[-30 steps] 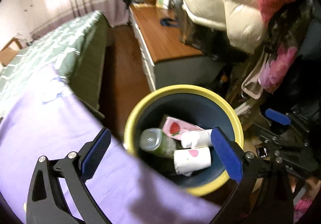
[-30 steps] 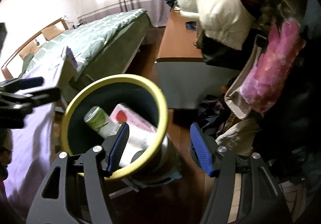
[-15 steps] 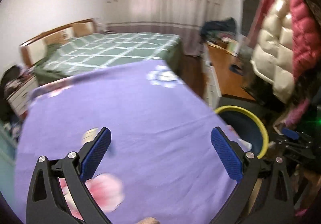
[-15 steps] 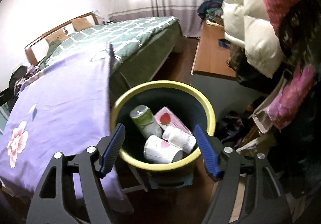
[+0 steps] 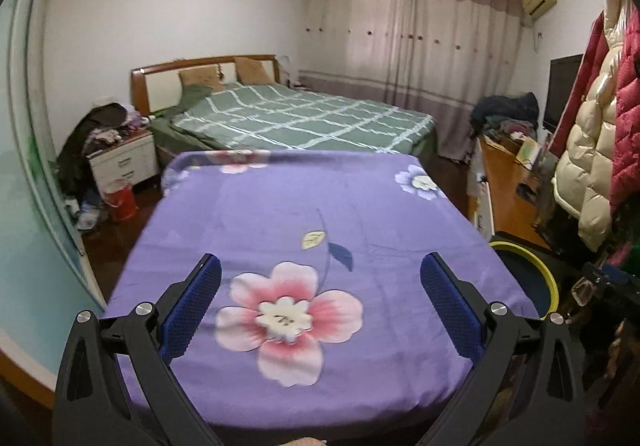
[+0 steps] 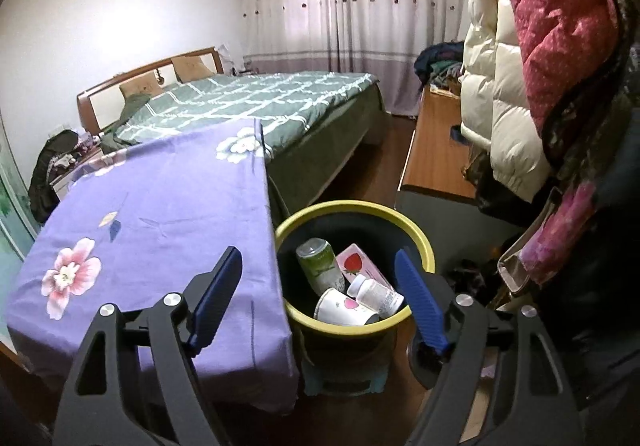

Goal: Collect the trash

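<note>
Right wrist: bin sits under spread claw.

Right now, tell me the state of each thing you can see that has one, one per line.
left gripper: open, empty
right gripper: open, empty
trash bin: upright, holding trash
green can: in the bin, tilted
strawberry carton: in the bin, leaning
paper cup: in the bin, on its side
white bottle: in the bin, on its side
purple cloth: spread flat

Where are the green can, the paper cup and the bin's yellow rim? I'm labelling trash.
green can [image 6: 320, 266], right wrist view, on its side wall.
paper cup [image 6: 344, 309], right wrist view, on its side.
yellow rim [image 6: 422, 238], right wrist view, right edge.
</note>
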Motion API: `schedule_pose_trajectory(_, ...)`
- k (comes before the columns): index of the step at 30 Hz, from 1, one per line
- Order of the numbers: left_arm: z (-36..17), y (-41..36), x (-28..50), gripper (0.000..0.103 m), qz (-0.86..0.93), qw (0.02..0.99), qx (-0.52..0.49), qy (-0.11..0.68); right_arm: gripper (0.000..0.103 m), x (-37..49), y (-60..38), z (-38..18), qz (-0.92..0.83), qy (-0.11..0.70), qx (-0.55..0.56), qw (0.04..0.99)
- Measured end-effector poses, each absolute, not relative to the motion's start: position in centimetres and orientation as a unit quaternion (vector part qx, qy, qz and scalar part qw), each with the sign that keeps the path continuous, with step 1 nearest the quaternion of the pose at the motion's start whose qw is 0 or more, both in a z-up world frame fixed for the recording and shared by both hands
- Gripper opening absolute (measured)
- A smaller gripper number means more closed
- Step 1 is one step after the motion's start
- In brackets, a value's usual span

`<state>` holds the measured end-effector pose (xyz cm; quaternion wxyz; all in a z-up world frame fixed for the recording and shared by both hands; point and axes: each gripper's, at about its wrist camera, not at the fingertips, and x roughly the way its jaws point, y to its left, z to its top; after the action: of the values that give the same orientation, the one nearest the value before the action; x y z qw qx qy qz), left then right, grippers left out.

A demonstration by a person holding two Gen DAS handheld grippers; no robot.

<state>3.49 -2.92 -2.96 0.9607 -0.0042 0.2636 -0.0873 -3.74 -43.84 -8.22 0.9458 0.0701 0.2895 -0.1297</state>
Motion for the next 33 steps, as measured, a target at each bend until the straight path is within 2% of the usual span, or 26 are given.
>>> schedule_pose_trajectory(33,-3.1,-3.8,2.3,0.098,-0.089,0.959,0.012,0.267,0.077,-4.2,-41.4,-7.8,-0.109,0.285,0.060,0.951)
